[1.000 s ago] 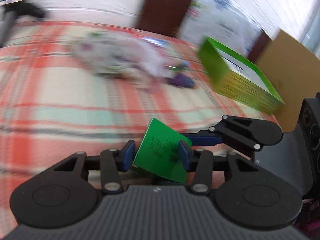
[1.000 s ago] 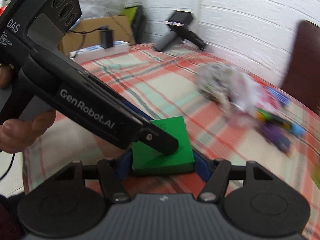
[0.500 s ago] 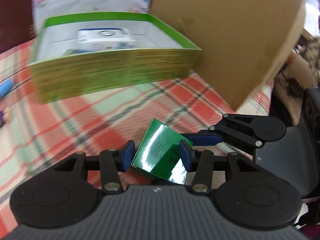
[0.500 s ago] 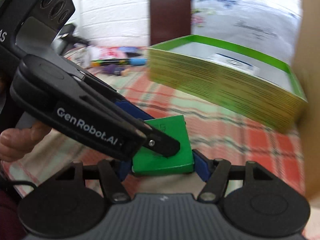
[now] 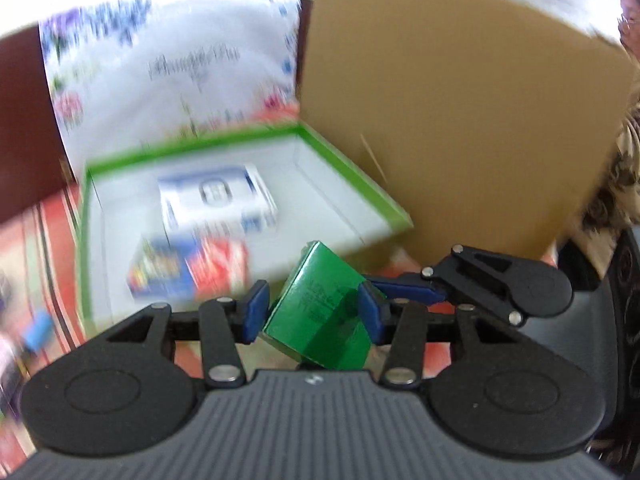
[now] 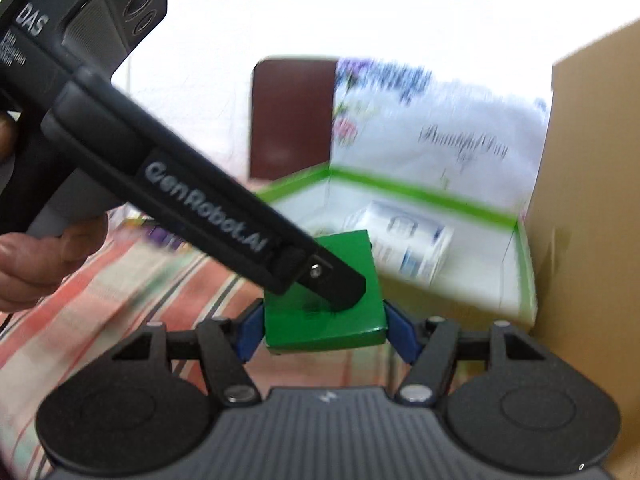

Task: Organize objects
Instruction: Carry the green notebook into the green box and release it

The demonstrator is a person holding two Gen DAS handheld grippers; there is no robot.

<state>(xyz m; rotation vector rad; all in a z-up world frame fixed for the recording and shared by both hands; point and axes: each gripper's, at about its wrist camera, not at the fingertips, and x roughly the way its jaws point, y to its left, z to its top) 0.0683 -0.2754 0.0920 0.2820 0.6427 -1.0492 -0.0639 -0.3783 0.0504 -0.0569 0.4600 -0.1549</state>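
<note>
Clamped from both sides between right gripper (image 6: 324,330) and left gripper (image 5: 312,312): small green box (image 6: 324,312), tilted. Held above checked tablecloth (image 6: 120,280), just short of near edge of green-rimmed tray (image 5: 352,184). Tray lay directly ahead, two packets already inside.

left gripper (image 5: 314,312) clamped, right gripper (image 6: 324,330) clamped

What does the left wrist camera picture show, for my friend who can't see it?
Two black grippers with blue pads, the left gripper and the right gripper, together hold a small green box in the air. Just beyond it lies an open green-rimmed tray with a white box and a blue-and-red box inside, beside a brown cardboard sheet.
</note>
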